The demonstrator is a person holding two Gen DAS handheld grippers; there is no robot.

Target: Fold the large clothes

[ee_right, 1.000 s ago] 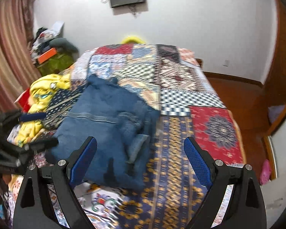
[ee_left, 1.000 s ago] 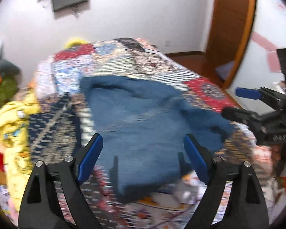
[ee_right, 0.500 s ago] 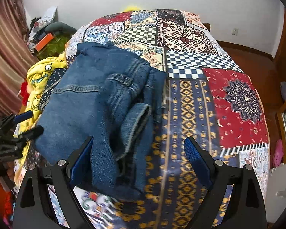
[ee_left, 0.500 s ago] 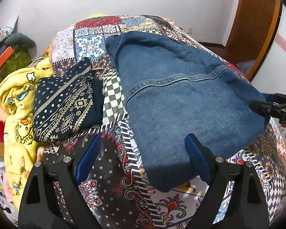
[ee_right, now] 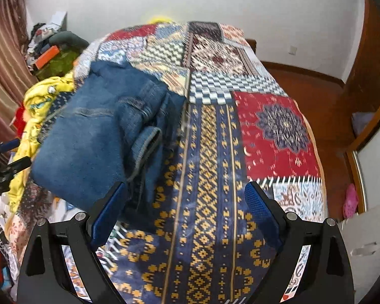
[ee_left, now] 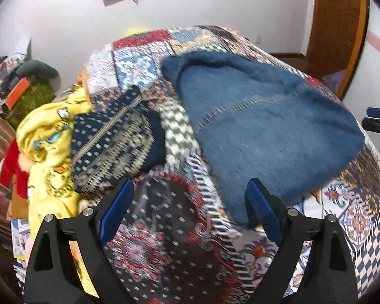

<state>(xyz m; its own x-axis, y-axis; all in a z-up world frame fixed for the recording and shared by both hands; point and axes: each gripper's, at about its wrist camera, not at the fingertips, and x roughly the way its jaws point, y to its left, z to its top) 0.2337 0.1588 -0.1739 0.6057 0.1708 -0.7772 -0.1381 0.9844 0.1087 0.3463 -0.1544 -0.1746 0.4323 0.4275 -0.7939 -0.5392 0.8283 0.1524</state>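
Observation:
A folded blue denim garment (ee_left: 266,129) lies on the patchwork bedspread (ee_left: 164,240); in the right wrist view it (ee_right: 98,136) sits left of centre with a cuff (ee_right: 147,141) sticking up. My left gripper (ee_left: 187,210) is open and empty, above the bed's near edge, its right finger just in front of the denim's near corner. My right gripper (ee_right: 185,215) is open and empty, its left finger beside the denim's near edge. Each gripper shows at the other view's edge.
A folded navy patterned garment (ee_left: 111,141) and a yellow printed cloth (ee_left: 45,136) lie left of the denim. A clutter pile (ee_right: 50,50) stands by the far left wall. A wooden door (ee_left: 337,25) and wooden floor (ee_right: 316,91) are on the right.
Both grippers have pulled back and up from the denim, which stays folded on the bed. The views are tilted and blurred by motion.

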